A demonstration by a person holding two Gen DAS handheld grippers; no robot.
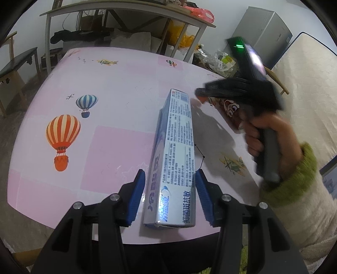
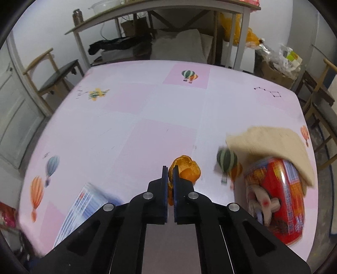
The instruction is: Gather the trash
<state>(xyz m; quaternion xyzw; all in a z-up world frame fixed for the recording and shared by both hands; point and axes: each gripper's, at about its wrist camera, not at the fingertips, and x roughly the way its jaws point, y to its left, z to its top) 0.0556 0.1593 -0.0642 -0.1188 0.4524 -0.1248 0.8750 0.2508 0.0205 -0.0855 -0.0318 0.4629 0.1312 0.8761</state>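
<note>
Black gripper frames, blue pads, silver screws, green-cuffed sleeve.

glossy cardboard toothpaste box

You face a desk covered in a pink cloth printed with hot-air balloons and small planes. Behind it stands a taller shelf table, a wooden chair at left, a grey cabinet at right.

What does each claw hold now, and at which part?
The right claw pinches the orange peel by its near edge. The left claw is open around the toothpaste box, holding nothing.
</note>
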